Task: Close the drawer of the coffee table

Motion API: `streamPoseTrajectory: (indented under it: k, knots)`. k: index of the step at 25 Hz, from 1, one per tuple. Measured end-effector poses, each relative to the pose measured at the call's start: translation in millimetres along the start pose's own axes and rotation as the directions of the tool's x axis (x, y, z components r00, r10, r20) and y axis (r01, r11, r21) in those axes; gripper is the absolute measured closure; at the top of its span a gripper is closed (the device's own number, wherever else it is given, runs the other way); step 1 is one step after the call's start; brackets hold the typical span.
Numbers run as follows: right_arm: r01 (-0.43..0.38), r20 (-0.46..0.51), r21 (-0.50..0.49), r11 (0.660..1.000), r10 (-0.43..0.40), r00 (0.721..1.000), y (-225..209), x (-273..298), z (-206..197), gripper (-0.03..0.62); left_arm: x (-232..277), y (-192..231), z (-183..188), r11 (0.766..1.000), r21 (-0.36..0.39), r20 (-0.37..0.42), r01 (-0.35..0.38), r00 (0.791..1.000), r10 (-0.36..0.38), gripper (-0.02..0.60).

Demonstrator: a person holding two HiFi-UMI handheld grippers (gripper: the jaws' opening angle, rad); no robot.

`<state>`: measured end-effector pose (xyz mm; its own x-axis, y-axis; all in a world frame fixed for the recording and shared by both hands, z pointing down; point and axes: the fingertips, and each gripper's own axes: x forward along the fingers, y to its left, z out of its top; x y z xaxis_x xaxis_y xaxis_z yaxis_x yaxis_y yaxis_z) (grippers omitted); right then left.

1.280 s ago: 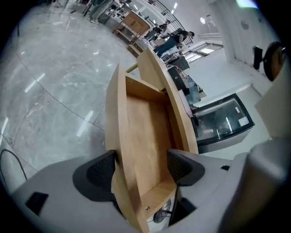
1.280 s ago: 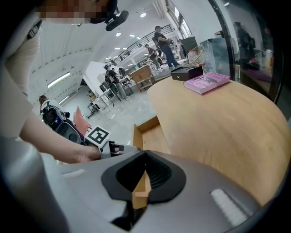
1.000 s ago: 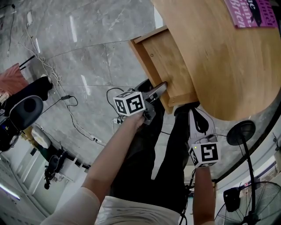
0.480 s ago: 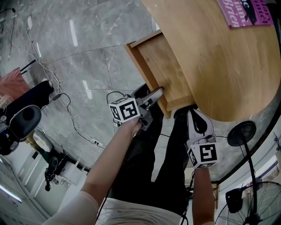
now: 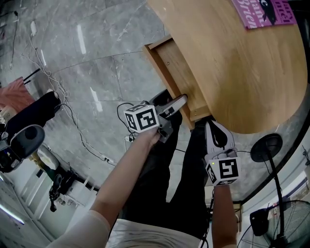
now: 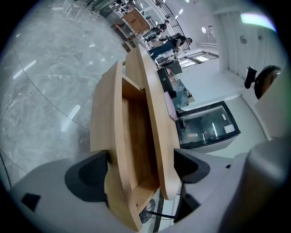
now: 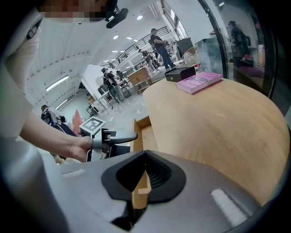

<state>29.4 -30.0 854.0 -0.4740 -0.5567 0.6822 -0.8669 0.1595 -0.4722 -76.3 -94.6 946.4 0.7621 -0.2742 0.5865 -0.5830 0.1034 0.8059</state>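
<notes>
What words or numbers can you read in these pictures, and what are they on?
Pink book: big white letters, tilted and cut off by the picture's edge; not readable.
Left cube and right cube: black and white square patterns only, no words.
Glass cabinet: a small label, too small to read.
Nothing else has writing.

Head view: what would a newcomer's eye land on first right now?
The partly open drawer jutting out from under the round wooden coffee table. The left gripper is at its front; its jaws have just been opening wide, with the drawer front between them. A pink book lies at the table's far edge.
</notes>
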Motion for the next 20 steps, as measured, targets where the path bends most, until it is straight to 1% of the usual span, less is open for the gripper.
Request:
streamPoseTrajectory:
  k: [10, 20]
  knots:
    - [0.002, 0.021, 0.006, 1.000, -0.002, 1.000, -21, -9, 4, 0.583, 44, -36, 0, 0.998, 0.040, -0.015, 0.054, 0.998, -0.053, 0.144]
    - [0.009, 0.040, 0.025, 1.000, -0.010, 0.999, -45, -22, 4, 0.583, 77, -61, -2, 0.991, 0.108, -0.042, 0.078, 0.996, -0.074, 0.144]
